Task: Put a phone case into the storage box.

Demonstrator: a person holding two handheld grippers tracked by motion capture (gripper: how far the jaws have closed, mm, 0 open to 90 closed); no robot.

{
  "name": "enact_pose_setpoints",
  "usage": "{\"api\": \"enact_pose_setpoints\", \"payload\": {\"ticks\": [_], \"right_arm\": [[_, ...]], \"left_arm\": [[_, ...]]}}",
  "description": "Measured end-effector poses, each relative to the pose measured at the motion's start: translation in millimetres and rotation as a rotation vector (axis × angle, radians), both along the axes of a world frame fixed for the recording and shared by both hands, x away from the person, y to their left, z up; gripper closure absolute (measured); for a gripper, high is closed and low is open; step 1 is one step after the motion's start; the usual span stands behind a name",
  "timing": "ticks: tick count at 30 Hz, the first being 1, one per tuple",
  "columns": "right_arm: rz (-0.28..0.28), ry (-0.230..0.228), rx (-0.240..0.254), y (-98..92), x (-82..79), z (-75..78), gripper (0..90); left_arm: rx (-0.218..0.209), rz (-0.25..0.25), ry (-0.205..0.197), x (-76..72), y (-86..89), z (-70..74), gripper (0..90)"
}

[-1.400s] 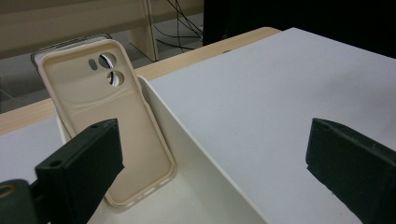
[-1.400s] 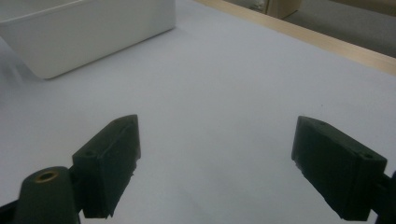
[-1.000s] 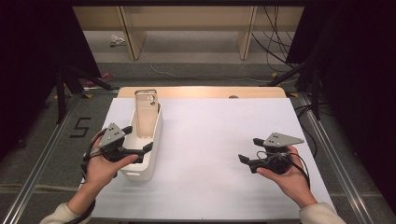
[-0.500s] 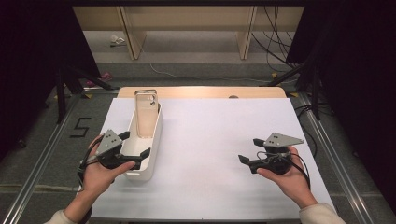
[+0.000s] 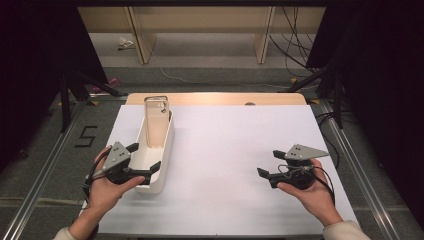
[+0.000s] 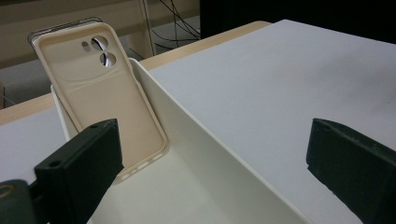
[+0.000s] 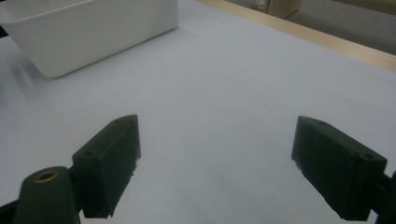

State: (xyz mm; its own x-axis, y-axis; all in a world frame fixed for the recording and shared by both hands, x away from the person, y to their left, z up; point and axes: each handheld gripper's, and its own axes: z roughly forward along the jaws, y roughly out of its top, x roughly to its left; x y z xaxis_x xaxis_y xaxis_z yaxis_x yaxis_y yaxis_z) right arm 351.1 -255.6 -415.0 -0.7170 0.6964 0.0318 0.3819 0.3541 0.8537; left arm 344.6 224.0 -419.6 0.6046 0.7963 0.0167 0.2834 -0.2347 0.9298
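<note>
A long white bin (image 5: pixel 163 145) lies on the left of the white table top (image 5: pixel 230 135). A beige phone case (image 5: pixel 156 121) leans upright against the bin's far end; in the left gripper view the phone case (image 6: pixel 100 98) shows its inner face and camera cutouts. My left gripper (image 5: pixel 145 156) is open at the bin's near end. In its own view the left gripper (image 6: pixel 212 161) has one jaw inside the bin (image 6: pixel 196 140) and the other outside, over the table. My right gripper (image 5: pixel 270 163) stands open above bare table at the right, with nothing between the jaws of the right gripper (image 7: pixel 215 163).
A wooden strip (image 5: pixel 215 98) runs along the table's far edge. Metal rails (image 5: pixel 45 165) flank the table, and a "5" (image 5: pixel 86 136) is marked on the floor at left. Cables (image 5: pixel 295 45) and shelf legs stand behind. The bin (image 7: pixel 88 32) lies far from the right gripper.
My left gripper has drawn back slightly to the left and toward the person, staying open at the bin's near end. The right gripper, bin and case have not moved.
</note>
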Motion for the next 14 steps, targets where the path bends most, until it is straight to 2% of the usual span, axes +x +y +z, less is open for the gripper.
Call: {"api": "enact_pose_setpoints", "payload": {"ticks": [14], "right_arm": [[-0.004, 0.003, 0.004, -0.8, -0.1, -0.8, 16.2]], "left_arm": [[-0.003, 0.008, -0.006, 0.7, 0.6, -1.7, 3.1]]}}
